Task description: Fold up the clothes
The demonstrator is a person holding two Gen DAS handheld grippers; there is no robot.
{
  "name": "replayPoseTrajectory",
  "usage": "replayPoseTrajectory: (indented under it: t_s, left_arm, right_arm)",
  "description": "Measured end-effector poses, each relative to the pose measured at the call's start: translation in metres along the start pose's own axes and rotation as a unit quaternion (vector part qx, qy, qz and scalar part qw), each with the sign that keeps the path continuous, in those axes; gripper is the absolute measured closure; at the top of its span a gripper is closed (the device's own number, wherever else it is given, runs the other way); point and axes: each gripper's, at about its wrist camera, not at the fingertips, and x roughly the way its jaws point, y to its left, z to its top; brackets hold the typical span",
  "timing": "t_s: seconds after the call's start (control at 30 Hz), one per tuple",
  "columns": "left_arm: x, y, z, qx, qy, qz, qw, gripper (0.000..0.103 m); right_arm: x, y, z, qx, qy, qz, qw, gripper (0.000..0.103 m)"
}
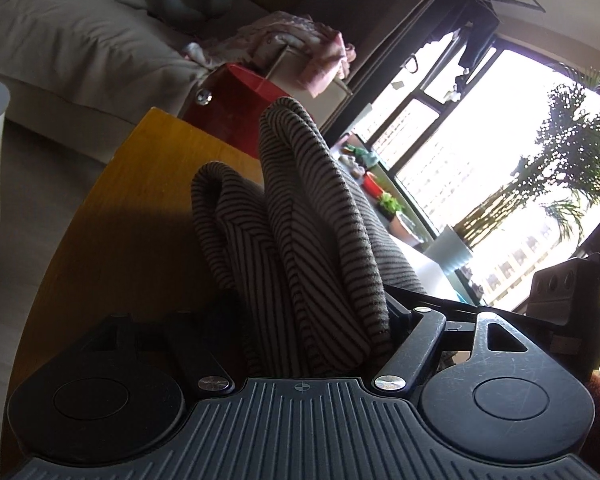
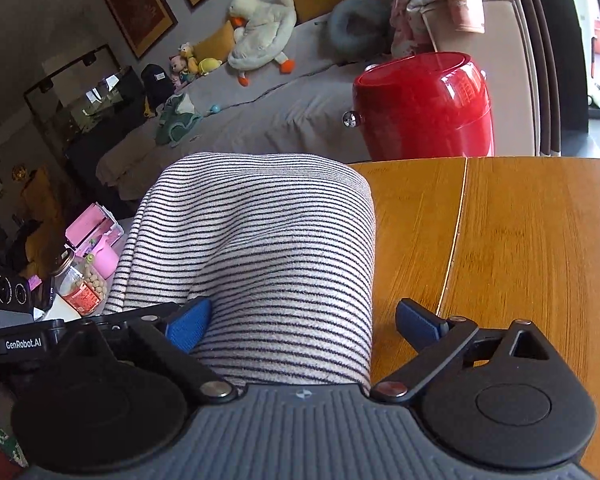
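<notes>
Left claw: the left gripper [image 1: 316,344] has a thick bundle of the cream knit garment with thin dark stripes [image 1: 300,216] bunched between its arms; its fingertips are buried under the cloth, so I cannot tell how narrow the gap is, though it looks clamped on the folds.
Right claw: the right gripper [image 2: 300,324] stands partly open, its blue-padded fingers [image 2: 188,326] showing on either side of the striped cloth; the left pad touches the fabric, the right pad sits just clear of it at 3 o'clock.
Garment: it is draped in a rounded hump over both grippers, lifted off the honey-coloured wooden table [image 2: 520,260], rising toward 12 o'clock in both views.
Step in hand: my judgement is a mid-fold carry, with a doubled edge being brought over.
Next move: it likely calls for lowering the bundle flat onto the table, edges aligned, then loosening the left grip; the right jaws would need to close first if they are to share the load.
Middle distance: a glossy red drum-shaped stool [image 2: 424,108] stands beyond the table edge at 1 o'clock.
Far: a grey sofa [image 2: 292,120] carries a white plush goose [image 2: 260,28].
</notes>
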Motion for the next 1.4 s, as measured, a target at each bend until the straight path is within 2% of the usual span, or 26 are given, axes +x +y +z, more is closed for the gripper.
replayPoseTrajectory:
  t_s: [0.07, 0.2, 0.3, 0.47, 0.5, 0.57, 0.63, 0.7, 0.8, 0.83, 0.9, 1.03, 1.1, 1.13, 1.2, 1.3, 1.4]
  left_arm:
    - [-0.001, -0.001, -0.002, 0.005, -0.002, 0.002, 1.0, 0.025]
    - [-0.003, -0.002, -0.003, 0.009, -0.005, 0.003, 0.9999, 0.025]
    - [-0.004, -0.001, -0.003, 0.008, -0.005, 0.001, 1.0, 0.026]
    - [-0.007, -0.002, -0.005, 0.011, -0.003, -0.001, 0.9999, 0.028]
    - [-0.007, -0.003, -0.005, 0.013, -0.002, -0.001, 0.9999, 0.028]
    - [-0.007, -0.004, -0.006, 0.015, -0.001, 0.0, 0.9999, 0.028]
    - [-0.006, -0.004, -0.006, 0.016, -0.001, 0.0, 0.9999, 0.029]
    - [-0.007, -0.004, -0.007, 0.017, -0.001, 0.002, 0.9998, 0.028]
    - [-0.008, -0.005, -0.008, 0.021, -0.004, 0.01, 0.9997, 0.028]
    - [-0.009, -0.005, -0.008, 0.021, -0.008, 0.015, 0.9996, 0.028]
    - [-0.009, -0.003, -0.007, 0.019, -0.007, 0.013, 0.9997, 0.028]
    - [-0.009, 0.0, -0.006, 0.016, -0.001, 0.004, 0.9999, 0.025]
    - [-0.009, -0.001, -0.007, 0.018, -0.001, 0.004, 0.9998, 0.025]
    - [-0.009, -0.001, -0.007, 0.018, -0.001, 0.004, 0.9998, 0.025]
    - [-0.01, -0.001, -0.007, 0.018, -0.001, 0.004, 0.9998, 0.025]
    - [-0.01, -0.002, -0.007, 0.021, -0.001, 0.006, 0.9998, 0.025]
    - [-0.01, -0.001, -0.007, 0.021, 0.0, 0.005, 0.9998, 0.025]
  right_arm:
    - [-0.003, 0.003, 0.002, -0.003, 0.004, -0.01, 1.0, 0.005]
    - [-0.018, 0.022, 0.008, -0.068, -0.005, -0.041, 0.997, 0.005]
    - [-0.03, 0.031, 0.018, -0.089, -0.02, -0.054, 0.994, 0.005]
    - [-0.028, 0.056, 0.035, -0.137, -0.03, -0.043, 0.989, 0.006]
    - [-0.027, 0.061, 0.038, -0.148, -0.031, -0.04, 0.988, 0.01]
    - [-0.025, 0.072, 0.045, -0.169, -0.034, -0.033, 0.985, 0.036]
    - [-0.02, 0.084, 0.052, -0.187, -0.034, -0.026, 0.981, 0.046]
    - [0.004, 0.098, 0.061, -0.198, -0.013, -0.015, 0.98, 0.046]
    - [0.057, 0.101, 0.064, -0.207, 0.047, -0.031, 0.977, 0.042]
    - [0.068, 0.098, 0.06, -0.203, 0.053, -0.032, 0.977, 0.037]
    - [0.068, 0.097, 0.058, -0.196, 0.045, -0.03, 0.979, 0.036]
    - [0.043, 0.089, 0.059, -0.178, 0.03, -0.019, 0.983, 0.035]
    - [0.025, 0.08, 0.062, -0.157, 0.015, -0.014, 0.987, 0.03]
    - [0.016, 0.072, 0.064, -0.142, 0.0, -0.017, 0.99, 0.023]
    - [0.002, 0.052, 0.065, -0.109, -0.016, -0.028, 0.994, 0.021]
    - [-0.006, 0.013, 0.058, -0.042, 0.0, -0.038, 0.998, 0.021]
    - [-0.006, -0.017, 0.037, 0.016, 0.02, -0.017, 1.0, 0.02]
